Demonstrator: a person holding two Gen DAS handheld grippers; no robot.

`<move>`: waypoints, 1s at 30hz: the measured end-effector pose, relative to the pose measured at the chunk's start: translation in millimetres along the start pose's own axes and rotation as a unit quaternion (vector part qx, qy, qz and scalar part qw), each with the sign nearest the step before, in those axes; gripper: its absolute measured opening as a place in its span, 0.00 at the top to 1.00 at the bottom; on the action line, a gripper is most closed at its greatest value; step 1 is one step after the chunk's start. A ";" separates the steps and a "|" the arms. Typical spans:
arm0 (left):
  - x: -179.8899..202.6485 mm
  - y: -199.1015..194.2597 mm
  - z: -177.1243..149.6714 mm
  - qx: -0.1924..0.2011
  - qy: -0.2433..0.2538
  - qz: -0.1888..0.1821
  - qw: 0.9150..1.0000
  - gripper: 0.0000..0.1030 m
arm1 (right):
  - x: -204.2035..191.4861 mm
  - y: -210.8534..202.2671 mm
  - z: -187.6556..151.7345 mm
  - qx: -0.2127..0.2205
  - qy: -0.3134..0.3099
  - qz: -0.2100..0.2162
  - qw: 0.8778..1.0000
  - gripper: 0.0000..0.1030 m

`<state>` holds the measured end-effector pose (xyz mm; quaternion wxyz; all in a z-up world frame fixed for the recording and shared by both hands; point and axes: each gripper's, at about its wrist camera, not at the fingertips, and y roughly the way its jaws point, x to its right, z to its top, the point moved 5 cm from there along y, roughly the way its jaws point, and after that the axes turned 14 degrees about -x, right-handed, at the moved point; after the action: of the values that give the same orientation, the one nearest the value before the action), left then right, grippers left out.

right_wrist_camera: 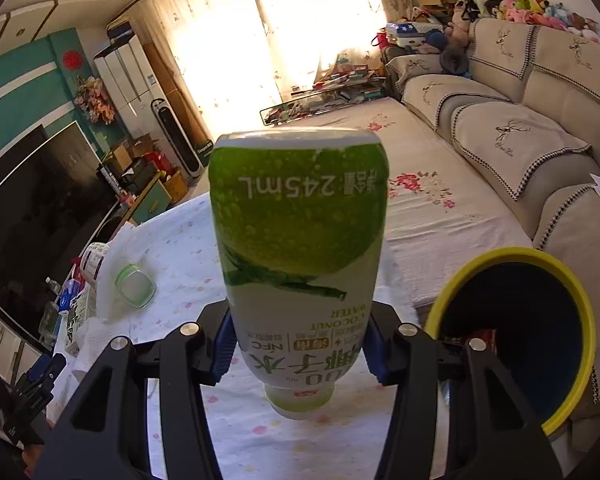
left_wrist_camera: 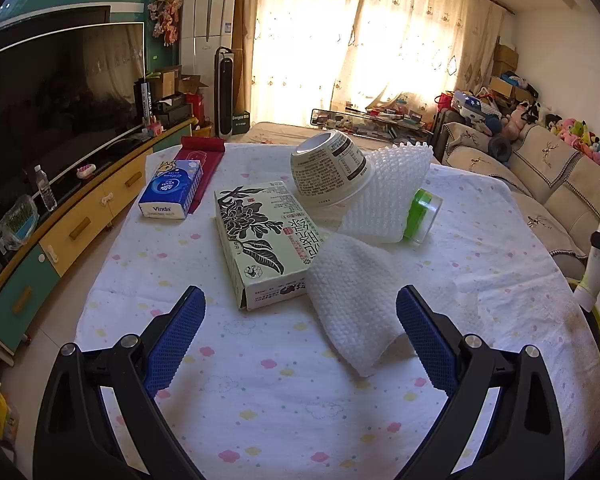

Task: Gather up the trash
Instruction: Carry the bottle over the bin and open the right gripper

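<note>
The right gripper clamped a green bottle upside down, with the yellow-rimmed bin at three o'clock. The left gripper gaped over the table, a cloth between its jaws, a carton at eleven.

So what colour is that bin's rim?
Yellow, around a dark inside; the bin shows best in the right wrist view.

bottle above table, left of bin

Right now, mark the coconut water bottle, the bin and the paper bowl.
coconut water bottle (right_wrist_camera: 300, 240): right wrist view, on its green label.
bin (right_wrist_camera: 496, 254): right wrist view, on the yellow rim's top edge.
paper bowl (left_wrist_camera: 332, 172): left wrist view, on its printed side wall.
</note>
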<state>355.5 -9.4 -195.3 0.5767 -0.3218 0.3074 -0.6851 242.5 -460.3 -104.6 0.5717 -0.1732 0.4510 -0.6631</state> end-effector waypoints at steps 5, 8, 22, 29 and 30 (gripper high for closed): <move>0.5 -2.0 0.1 0.006 0.003 -0.002 1.000 0.08 | 70.7 -15.8 -3.1 0.014 0.044 -0.040 0.998 0.52; 1.9 -3.2 -0.4 0.008 0.006 -0.004 1.000 0.08 | 113.9 -10.3 -8.3 0.003 0.074 -0.067 0.995 0.52; 7.1 6.2 -1.5 -0.006 0.018 0.009 1.000 0.08 | 196.0 39.0 -37.6 -0.059 0.134 -0.120 0.982 0.46; 11.1 10.5 -2.2 -0.016 0.023 -0.004 1.000 0.08 | 188.8 24.5 -36.0 -0.035 0.127 -0.128 0.983 0.36; 12.4 12.9 -2.4 -0.023 0.021 -0.015 0.999 0.08 | 188.6 23.6 -35.6 -0.035 0.125 -0.127 0.983 0.36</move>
<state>359.7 -23.5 -205.8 0.5525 -0.3253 0.3305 -0.6925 176.2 -617.1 -196.2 0.4156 -0.1651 0.5162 -0.7304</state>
